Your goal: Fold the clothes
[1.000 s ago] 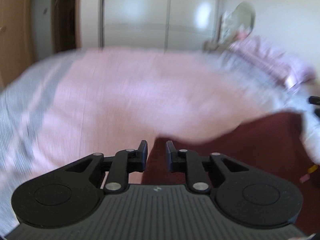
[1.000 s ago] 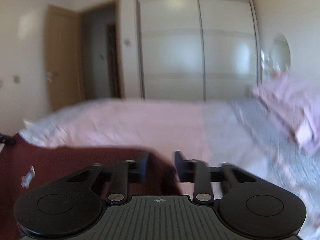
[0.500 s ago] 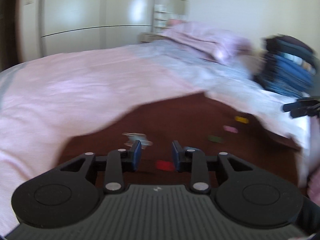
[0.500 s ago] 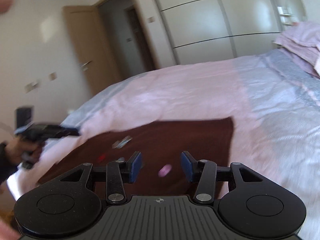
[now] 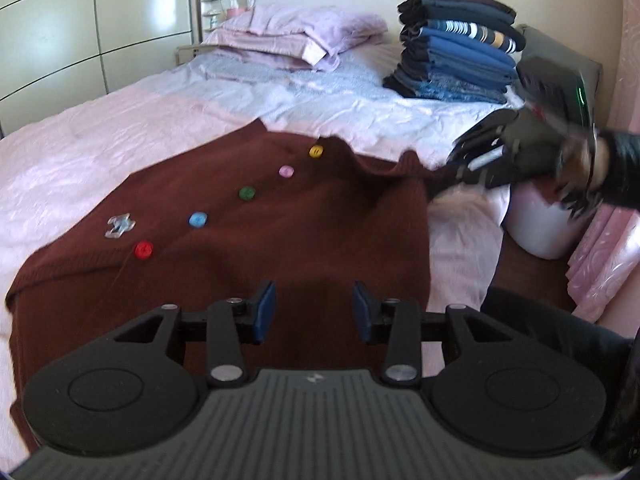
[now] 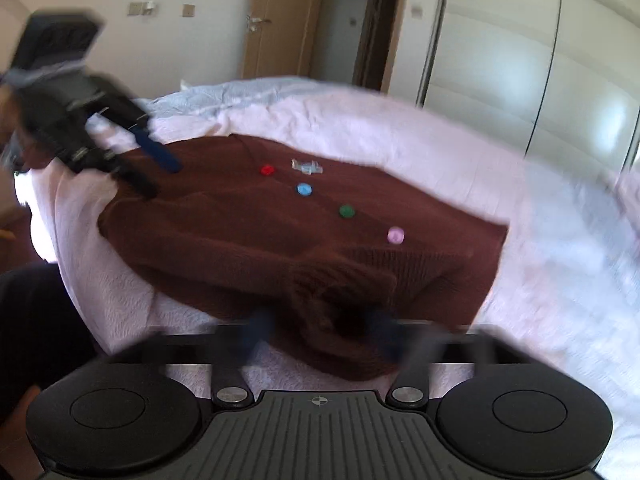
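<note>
A dark brown cardigan (image 5: 280,240) lies spread flat on the pink bedspread (image 5: 80,160), with a row of coloured buttons running from red (image 5: 143,250) to yellow (image 5: 316,151) and a silvery patch (image 5: 120,225). My left gripper (image 5: 313,312) hovers open over the cardigan's near hem, holding nothing. In the right wrist view the cardigan (image 6: 240,232) has a bunched lump of knit (image 6: 340,296) at its near edge. My right gripper (image 6: 320,336) is blurred, its fingers wide apart on either side of that lump. The right gripper (image 5: 460,164) also shows beyond the cardigan's far right corner, in a gloved hand.
A tall stack of folded dark and blue clothes (image 5: 460,52) and pink pillows (image 5: 296,36) sit at the head of the bed. A white tub (image 5: 544,220) stands on the floor beside a pink curtain (image 5: 608,256). White wardrobe doors (image 6: 540,60) and a wooden door (image 6: 280,20) line the walls.
Both grippers let go of the cardigan, which now lies flat on the bed. Both have swung to face each other across it, and their fingers have spread wider.
</note>
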A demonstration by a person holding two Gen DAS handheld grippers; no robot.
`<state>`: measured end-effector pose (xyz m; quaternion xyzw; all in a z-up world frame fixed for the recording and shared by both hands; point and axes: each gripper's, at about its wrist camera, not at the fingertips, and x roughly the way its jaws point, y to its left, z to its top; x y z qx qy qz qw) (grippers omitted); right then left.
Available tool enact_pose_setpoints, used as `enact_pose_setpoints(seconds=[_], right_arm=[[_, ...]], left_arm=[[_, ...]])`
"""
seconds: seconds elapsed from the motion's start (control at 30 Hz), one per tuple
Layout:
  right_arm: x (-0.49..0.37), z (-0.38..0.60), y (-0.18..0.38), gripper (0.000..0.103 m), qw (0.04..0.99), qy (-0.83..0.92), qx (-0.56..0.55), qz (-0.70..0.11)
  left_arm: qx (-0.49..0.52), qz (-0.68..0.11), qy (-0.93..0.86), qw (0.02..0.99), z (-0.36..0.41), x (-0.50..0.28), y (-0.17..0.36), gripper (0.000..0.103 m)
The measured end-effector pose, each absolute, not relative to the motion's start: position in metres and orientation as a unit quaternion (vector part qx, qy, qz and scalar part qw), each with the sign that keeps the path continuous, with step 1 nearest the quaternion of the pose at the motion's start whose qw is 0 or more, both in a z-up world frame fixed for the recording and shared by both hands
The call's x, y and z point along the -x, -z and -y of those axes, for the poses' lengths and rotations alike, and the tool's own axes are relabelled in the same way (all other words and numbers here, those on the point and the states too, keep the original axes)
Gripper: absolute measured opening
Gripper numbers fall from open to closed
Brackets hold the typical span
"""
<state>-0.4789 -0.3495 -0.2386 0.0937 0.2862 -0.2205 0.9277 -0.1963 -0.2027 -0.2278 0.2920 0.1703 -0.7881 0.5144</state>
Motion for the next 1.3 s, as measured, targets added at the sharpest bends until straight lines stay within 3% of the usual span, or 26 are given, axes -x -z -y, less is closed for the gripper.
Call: enact_pose_setpoints(seconds=[0.13,0.27,0.63,0.67,0.7,0.77,0.87,0.97,1.0,1.03,1.07,1.2,1.3], right_arm=[[0.559,0.39,0.239,0.004,0.895,0.254,-0.319,-0.179],[0.616,0.399,0.273,0.004,0.845,0.286,-0.432,-0.134],[0.621,0.373,0.277,0.006,0.855,0.315,-0.394,-0.116],[0.618,0.374,0.278,0.015,0.857,0.312,-0.392,-0.122],[0.616,0.374,0.278,0.038,0.857,0.31,-0.391,-0.128],[0.611,0.375,0.279,0.074,0.858,0.305,-0.388,-0.14],[0.603,0.376,0.281,0.074,0.86,0.297,-0.385,-0.157],[0.595,0.378,0.283,0.073,0.861,0.289,-0.381,-0.175],[0.593,0.378,0.283,0.063,0.861,0.286,-0.379,-0.181],[0.59,0.379,0.284,0.033,0.861,0.283,-0.378,-0.187],[0.588,0.379,0.285,0.028,0.862,0.281,-0.377,-0.192],[0.583,0.38,0.282,0.028,0.862,0.277,-0.367,-0.213],[0.586,0.378,0.26,0.028,0.87,0.298,-0.33,-0.212]], left_arm=[[-0.298,-0.173,0.781,0.521,0.187,0.187,0.231,0.036],[-0.319,-0.152,0.779,0.518,0.171,0.187,0.238,0.039],[-0.396,0.028,0.771,0.498,0.141,0.248,0.262,0.04],[-0.404,0.047,0.767,0.496,0.143,0.255,0.266,0.04],[-0.413,0.063,0.762,0.495,0.145,0.261,0.271,0.04],[-0.431,0.086,0.752,0.492,0.152,0.27,0.279,0.038],[-0.449,0.074,0.746,0.486,0.167,0.272,0.285,0.008],[-0.451,0.049,0.753,0.476,0.163,0.263,0.277,0.006],[-0.451,0.04,0.756,0.473,0.161,0.26,0.274,0.006],[-0.451,0.032,0.759,0.469,0.158,0.257,0.271,0.006],[-0.451,0.023,0.762,0.465,0.156,0.253,0.268,0.006],[-0.45,-0.011,0.772,0.449,0.146,0.24,0.256,0.013],[-0.434,-0.037,0.78,0.449,0.144,0.22,0.242,0.014]])
